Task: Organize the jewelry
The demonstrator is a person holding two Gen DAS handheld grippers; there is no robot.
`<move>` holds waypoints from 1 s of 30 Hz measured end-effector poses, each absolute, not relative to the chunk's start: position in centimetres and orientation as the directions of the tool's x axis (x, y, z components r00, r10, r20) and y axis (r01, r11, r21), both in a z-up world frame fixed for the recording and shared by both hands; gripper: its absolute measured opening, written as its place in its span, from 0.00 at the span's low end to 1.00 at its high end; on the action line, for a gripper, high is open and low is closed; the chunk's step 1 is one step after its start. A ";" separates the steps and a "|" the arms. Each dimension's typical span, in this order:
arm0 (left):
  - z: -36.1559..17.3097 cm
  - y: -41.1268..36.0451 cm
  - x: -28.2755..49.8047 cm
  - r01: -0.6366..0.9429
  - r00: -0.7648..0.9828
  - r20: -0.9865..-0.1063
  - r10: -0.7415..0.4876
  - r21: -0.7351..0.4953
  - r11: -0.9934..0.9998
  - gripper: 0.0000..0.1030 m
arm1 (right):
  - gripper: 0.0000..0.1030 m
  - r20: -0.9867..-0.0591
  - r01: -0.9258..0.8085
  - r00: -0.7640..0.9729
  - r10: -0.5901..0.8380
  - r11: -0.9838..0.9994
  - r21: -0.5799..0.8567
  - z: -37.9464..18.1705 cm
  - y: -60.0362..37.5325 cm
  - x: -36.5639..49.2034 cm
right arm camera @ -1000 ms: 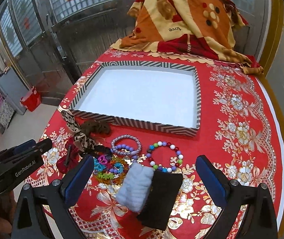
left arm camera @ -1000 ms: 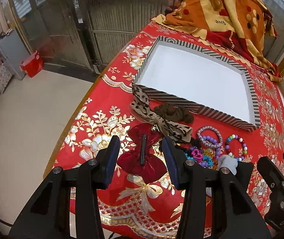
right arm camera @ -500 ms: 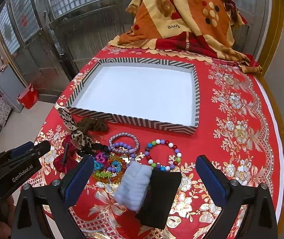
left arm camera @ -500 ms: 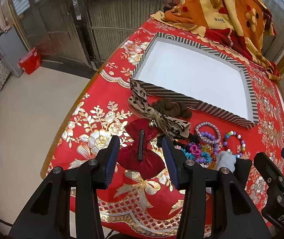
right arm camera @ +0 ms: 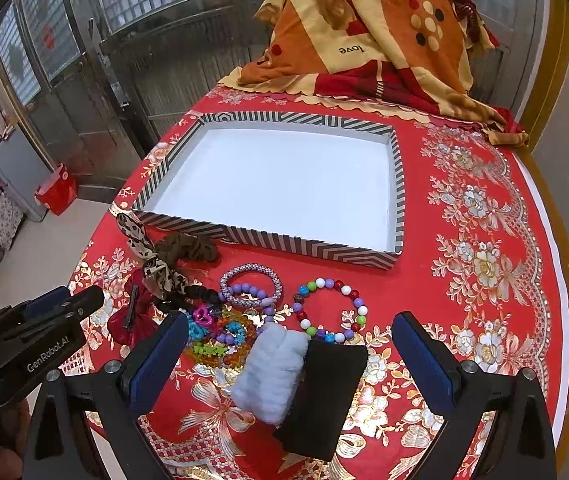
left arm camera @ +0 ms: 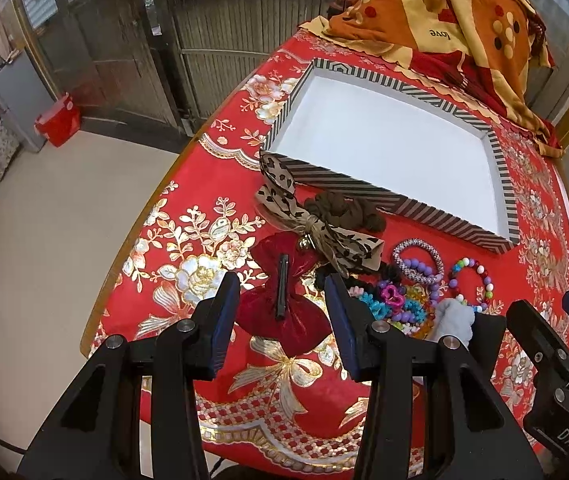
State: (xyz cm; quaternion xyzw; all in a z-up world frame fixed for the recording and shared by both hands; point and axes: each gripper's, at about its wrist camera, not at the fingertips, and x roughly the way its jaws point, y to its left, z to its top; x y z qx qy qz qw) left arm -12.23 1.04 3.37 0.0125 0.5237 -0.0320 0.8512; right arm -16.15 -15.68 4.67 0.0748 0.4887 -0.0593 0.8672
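Left gripper (left arm camera: 282, 312): fingers wide apart, nothing between the pads, poised above the red satin bow clip (left arm camera: 284, 308), which lies on the bench between them. Right gripper (right arm camera: 290, 356): fingers spread very wide, also holding nothing; below its gap lie a pale blue fuzzy pad (right arm camera: 270, 372) and, touching it at 3 o'clock, a black pad (right arm camera: 324, 392). Outward from the right fingers, toward 12 o'clock: multicoloured bead bracelet (right arm camera: 330, 308), then at 10 o'clock of it a purple-and-white woven bracelet (right arm camera: 250, 284) overlapping a lilac bead bracelet. At 9 o'clock of the pale pad sits a tangle of bright plastic hair ties and charms (right arm camera: 216, 334). Further toward 10 o'clock: leopard-print ribbon bow (right arm camera: 152, 256) draped over a brown scrunchie (right arm camera: 188, 248), both just beside the near wall of the striped tray (right arm camera: 268, 240). The tray's white floor is bare; all pieces seen are outside it, clustered along its near side on the red floral tablecloth (right arm camera: 480, 264). Judgement: sorting has not begun; every item remains to be moved, the red bow clip being the likely first pick. A folded blanket (right arm camera: 384, 36) sits at the far end, at 12 o'clock.
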 end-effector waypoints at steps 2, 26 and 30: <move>3.4 1.0 -12.2 0.066 0.450 -0.892 -0.040 -0.011 0.998 0.42 | 0.98 -0.858 0.176 0.513 -0.032 0.982 0.069 4.6 -15.7 -16.1; 3.9 0.8 -10.4 0.144 0.442 -0.892 -0.093 -0.032 0.989 0.42 | 0.98 -0.861 0.210 0.508 0.006 0.969 0.130 4.1 -17.7 -15.5; 2.6 0.3 -9.2 0.191 0.411 -0.906 -0.101 -0.022 0.981 0.42 | 0.98 -0.874 0.205 0.484 -0.030 0.975 0.080 3.7 -17.2 -15.1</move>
